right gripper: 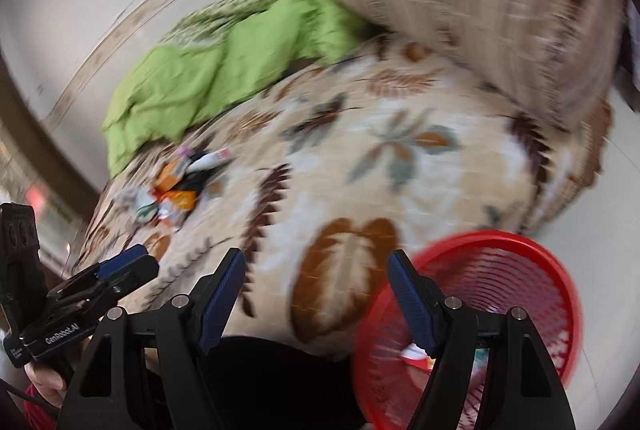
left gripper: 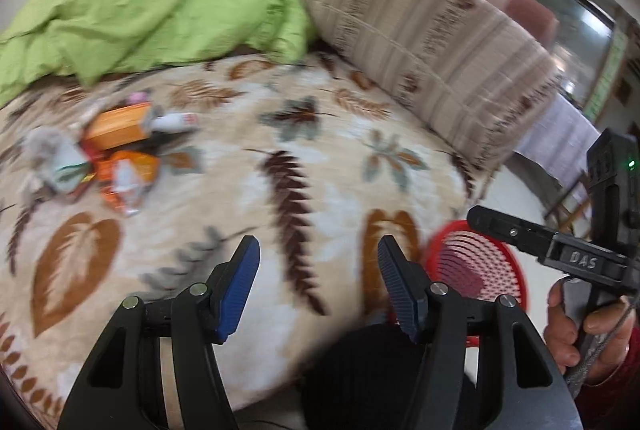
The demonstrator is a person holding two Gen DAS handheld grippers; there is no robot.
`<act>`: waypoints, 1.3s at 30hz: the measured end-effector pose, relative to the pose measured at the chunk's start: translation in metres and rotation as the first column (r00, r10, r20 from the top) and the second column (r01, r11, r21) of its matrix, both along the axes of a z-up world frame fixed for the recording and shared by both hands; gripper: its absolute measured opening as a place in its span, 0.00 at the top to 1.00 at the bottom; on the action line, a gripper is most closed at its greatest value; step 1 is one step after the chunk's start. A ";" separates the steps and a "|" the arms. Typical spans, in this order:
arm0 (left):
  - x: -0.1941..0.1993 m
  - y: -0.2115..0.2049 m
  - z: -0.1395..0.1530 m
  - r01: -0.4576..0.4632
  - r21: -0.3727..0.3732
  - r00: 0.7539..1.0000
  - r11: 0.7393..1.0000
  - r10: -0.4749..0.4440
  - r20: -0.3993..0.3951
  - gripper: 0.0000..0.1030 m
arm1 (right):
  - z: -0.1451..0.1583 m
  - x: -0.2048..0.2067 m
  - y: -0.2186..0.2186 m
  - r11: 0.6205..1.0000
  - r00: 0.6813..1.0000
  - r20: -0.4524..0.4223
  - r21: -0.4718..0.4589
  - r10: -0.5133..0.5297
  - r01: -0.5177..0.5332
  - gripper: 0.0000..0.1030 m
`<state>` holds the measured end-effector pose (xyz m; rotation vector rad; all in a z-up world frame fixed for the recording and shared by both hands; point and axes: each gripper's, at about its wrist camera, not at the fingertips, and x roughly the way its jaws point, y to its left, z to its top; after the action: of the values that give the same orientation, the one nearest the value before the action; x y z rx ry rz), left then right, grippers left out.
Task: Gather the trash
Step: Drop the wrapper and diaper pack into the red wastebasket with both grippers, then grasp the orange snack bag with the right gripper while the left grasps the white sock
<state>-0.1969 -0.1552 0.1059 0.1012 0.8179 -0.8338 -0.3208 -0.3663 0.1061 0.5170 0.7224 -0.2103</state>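
Note:
A pile of trash [left gripper: 116, 154] lies on the leaf-patterned bedspread: orange wrappers, a white tube and crumpled paper; it also shows in the right wrist view [right gripper: 176, 186]. A red mesh basket [right gripper: 500, 310] stands on the floor beside the bed with a wrapper [right gripper: 416, 354] inside; its rim shows in the left wrist view [left gripper: 480, 262]. My left gripper [left gripper: 318, 286] is open and empty above the bed's near edge. My right gripper [right gripper: 316, 302] is open and empty, between bed and basket. Both views are blurred.
A green quilt [left gripper: 140, 18] is bunched at the far side of the bed [left gripper: 304, 134]. A large beige striped bolster [left gripper: 432, 42] lies at the right. A white floor [right gripper: 608, 230] lies beyond the basket.

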 end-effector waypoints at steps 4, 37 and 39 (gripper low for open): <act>0.021 0.030 -0.005 -0.097 0.011 0.995 0.995 0.097 0.010 0.41 | 0.001 0.039 0.031 0.995 0.996 -0.005 -0.027 0.094 -0.094 0.25; 0.151 0.187 -0.022 -0.630 -0.061 0.776 0.774 0.627 -0.060 0.31 | -0.078 0.298 0.177 0.939 0.930 -0.163 -0.046 0.328 -0.340 0.55; 0.163 0.181 -0.017 -0.645 -0.067 0.764 0.761 0.643 -0.047 0.27 | -0.071 0.287 0.174 0.938 0.931 -0.143 -0.041 0.335 -0.344 0.56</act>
<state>-0.0343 0.0259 0.0888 -0.2566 0.7650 -0.2041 -0.0334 -0.1923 0.0347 0.3096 0.9208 0.0567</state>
